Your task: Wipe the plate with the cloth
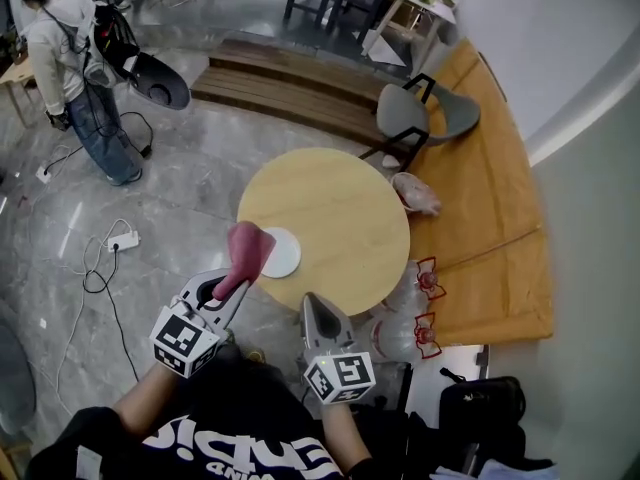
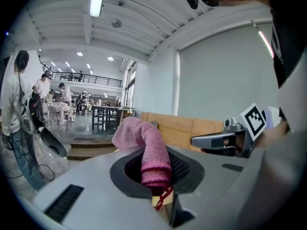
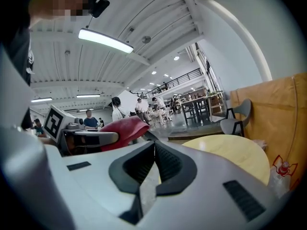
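Observation:
A small white plate (image 1: 279, 253) lies at the near left edge of the round wooden table (image 1: 340, 213). In the head view my left gripper (image 1: 230, 287) is shut on a pink cloth (image 1: 247, 249), which stands up from the jaws and overlaps the plate's left side. The left gripper view shows the cloth (image 2: 149, 150) pinched between the jaws of the left gripper (image 2: 156, 178), folded over at its top. My right gripper (image 1: 318, 306) hovers at the table's front edge, right of the plate. In its own view the right gripper (image 3: 154, 146) has its jaws together with nothing between them.
A grey chair (image 1: 408, 114) stands at the table's far side, against an orange bench (image 1: 495, 203) that carries a pink bundle (image 1: 416, 192). Clear bottles with red bows (image 1: 428, 280) sit by the table's right. A person (image 1: 75, 78) stands far left; cables and a power strip (image 1: 121, 240) lie on the floor.

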### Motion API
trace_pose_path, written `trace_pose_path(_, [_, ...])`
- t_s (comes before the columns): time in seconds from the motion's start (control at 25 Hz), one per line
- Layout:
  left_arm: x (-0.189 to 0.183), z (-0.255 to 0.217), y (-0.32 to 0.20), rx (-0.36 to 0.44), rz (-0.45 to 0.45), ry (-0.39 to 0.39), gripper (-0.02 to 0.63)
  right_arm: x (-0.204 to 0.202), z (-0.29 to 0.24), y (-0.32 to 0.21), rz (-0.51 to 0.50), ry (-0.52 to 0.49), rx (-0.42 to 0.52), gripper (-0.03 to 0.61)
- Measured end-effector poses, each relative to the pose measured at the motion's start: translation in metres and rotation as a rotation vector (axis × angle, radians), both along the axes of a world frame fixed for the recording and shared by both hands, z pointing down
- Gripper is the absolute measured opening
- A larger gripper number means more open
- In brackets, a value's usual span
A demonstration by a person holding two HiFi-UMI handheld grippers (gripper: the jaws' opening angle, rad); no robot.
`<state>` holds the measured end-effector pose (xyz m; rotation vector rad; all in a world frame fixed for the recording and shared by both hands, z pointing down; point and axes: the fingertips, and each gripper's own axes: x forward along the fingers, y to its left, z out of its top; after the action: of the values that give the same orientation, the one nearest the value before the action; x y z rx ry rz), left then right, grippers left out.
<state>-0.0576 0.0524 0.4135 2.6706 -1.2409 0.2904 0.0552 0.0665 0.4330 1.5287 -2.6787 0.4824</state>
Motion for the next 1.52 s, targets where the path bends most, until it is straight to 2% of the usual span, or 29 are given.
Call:
trace_pose_path(0.32, [0.000, 0.015, -0.041, -0.010, 0.014, 0.008, 0.049, 0.004, 0.018, -0.035, 0.007, 0.008, -0.047, 0.022])
trace_pose_path(0.76, [-0.001, 0.052, -0.123, -0.078, 0.117, -0.028, 0.049, -0.010, 0.056, -0.113, 0.039, 0.052, -0.133, 0.023])
trace_pose_path(1.12, [0.007, 0.090, -0.173, -0.151, 0.237, -0.060, 0.049, -0.004, 0.094, -0.158, 0.102, 0.051, -0.262, 0.023])
trace_pose_path(1.28, [0.000, 0.124, -0.179, -0.192, 0.293, -0.112, 0.049, -0.002, 0.117, -0.169, 0.113, 0.085, -0.330, 0.023])
trace_pose_path(1.52, [0.005, 0.152, -0.184, -0.267, 0.347, -0.151, 0.049, 0.001, 0.157, -0.174, 0.102, 0.129, -0.425, 0.025])
